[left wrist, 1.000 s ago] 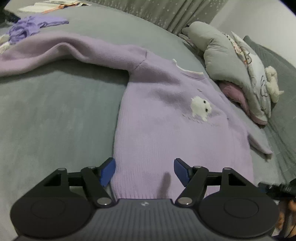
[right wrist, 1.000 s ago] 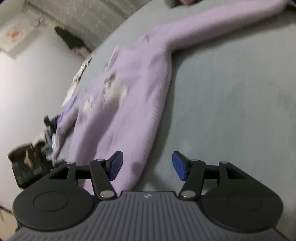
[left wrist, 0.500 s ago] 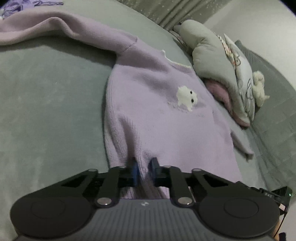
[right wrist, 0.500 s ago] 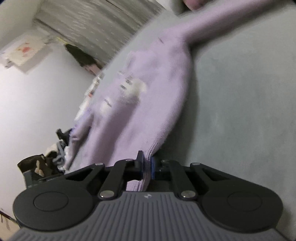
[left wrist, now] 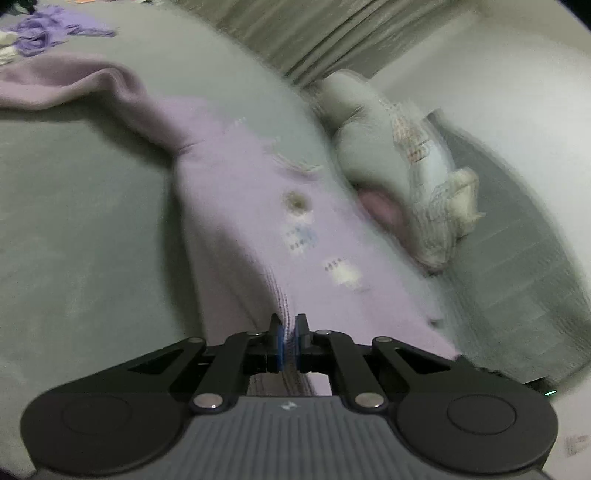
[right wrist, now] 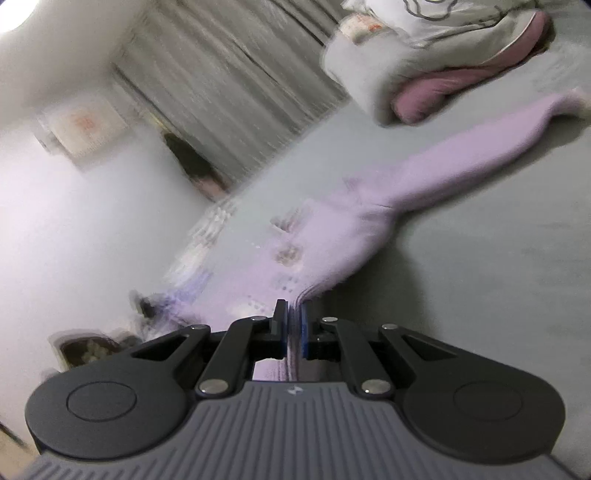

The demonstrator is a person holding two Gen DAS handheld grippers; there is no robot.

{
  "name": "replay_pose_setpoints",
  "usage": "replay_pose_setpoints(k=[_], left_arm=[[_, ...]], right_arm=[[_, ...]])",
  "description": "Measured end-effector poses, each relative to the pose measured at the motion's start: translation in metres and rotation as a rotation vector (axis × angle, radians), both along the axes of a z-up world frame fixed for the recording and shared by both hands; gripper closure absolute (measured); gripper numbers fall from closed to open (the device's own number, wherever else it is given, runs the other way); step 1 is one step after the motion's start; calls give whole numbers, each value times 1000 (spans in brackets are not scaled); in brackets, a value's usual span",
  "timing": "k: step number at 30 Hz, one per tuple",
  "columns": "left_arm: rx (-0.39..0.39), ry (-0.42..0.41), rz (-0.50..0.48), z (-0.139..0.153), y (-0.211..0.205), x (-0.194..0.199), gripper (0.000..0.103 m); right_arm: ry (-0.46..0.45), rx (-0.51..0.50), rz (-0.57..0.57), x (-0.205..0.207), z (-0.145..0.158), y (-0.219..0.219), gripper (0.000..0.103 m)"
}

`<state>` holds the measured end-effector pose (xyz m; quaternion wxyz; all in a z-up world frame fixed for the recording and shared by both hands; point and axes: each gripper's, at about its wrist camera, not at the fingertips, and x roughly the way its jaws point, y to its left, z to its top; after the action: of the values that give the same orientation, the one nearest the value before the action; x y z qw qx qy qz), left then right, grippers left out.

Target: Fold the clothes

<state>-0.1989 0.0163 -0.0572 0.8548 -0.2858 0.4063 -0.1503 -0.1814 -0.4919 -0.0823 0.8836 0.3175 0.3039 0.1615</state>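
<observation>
The left gripper (left wrist: 289, 339) is clamped on the ribbed hem of the lilac sweater (left wrist: 236, 206); the right gripper (right wrist: 293, 328) pinches the same hem at its other corner; the body slopes off the grey bed (left wrist: 74, 221), both sleeves stretched out sideways, so no fold shows; I judge sleeves and body remain to be folded.

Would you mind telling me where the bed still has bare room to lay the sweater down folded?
Bare grey bed lies left of the sweater, below its outstretched sleeve. In the right wrist view, more lies below the other sleeve. It is crowded by the pillows and the purple clothes at the far corner.
</observation>
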Motion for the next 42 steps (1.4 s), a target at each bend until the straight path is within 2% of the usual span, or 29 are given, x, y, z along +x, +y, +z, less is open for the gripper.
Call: replay_pose_setpoints(k=[3, 4, 7, 11, 12, 13, 14, 16, 18, 19, 20, 21, 22, 23, 25, 27, 31, 34, 36, 37, 39, 40, 42], left_arm=[[30, 34, 23, -4, 5, 2, 98], [39, 26, 41, -1, 7, 2, 97], [64, -8, 96, 7, 14, -1, 96], [127, -16, 146, 9, 17, -2, 96], [131, -14, 146, 9, 17, -2, 96], [146, -3, 140, 7, 15, -2, 94], [180, 16, 113, 3, 9, -1, 90], [228, 26, 91, -4, -1, 3, 87], [314, 45, 66, -18, -15, 11, 84], [331, 49, 60, -23, -19, 13, 81], [347, 52, 54, -28, -22, 16, 80], [359, 50, 50, -31, -25, 16, 80], [389, 36, 32, -31, -30, 16, 80], [421, 22, 15, -32, -35, 16, 80], [476, 0, -13, -34, -40, 15, 81], [504, -6, -21, -35, -42, 14, 81], [538, -1, -27, -33, -44, 12, 82], [541, 12, -17, -30, -41, 13, 85], [537, 21, -8, -27, -38, 14, 87], [504, 22, 24, -20, -28, 16, 91], [454, -1, 98, -1, -7, 22, 93], [440, -27, 140, 12, 3, 26, 93], [417, -45, 170, 23, 12, 32, 93]], right_arm=[[86, -94, 9, 5, -14, 4, 92], [83, -92, -13, 6, -13, 1, 87], [92, -83, -90, 7, -14, -8, 66], [144, -66, -40, 11, -24, -2, 57], [157, -61, -27, 12, -27, 0, 53], [170, -57, -14, 13, -30, 1, 44], [183, -53, -2, 14, -32, 3, 38], [210, -46, 24, 16, -38, 6, 38], [249, -65, 56, 18, -55, 19, 39], [243, -72, 67, 18, -55, 22, 46], [238, -79, 78, 18, -55, 24, 74], [232, -86, 89, 18, -55, 27, 89], [225, -97, 99, 18, -54, 30, 92], [207, -138, 105, 16, -51, 34, 93], [136, -289, 109, 5, -33, 45, 94], [59, -409, 78, -8, -12, 53, 94], [-45, -504, 9, -38, 23, 56, 96], [-1, -482, 10, -40, 16, 48, 96], [112, -479, 65, -26, -8, 49, 95], [136, -469, 74, -21, -12, 50, 90], [151, -376, 49, -15, -13, 34, 86], [120, -312, 9, -16, -6, 21, 78], [68, -179, -119, -8, 8, -8, 71]])
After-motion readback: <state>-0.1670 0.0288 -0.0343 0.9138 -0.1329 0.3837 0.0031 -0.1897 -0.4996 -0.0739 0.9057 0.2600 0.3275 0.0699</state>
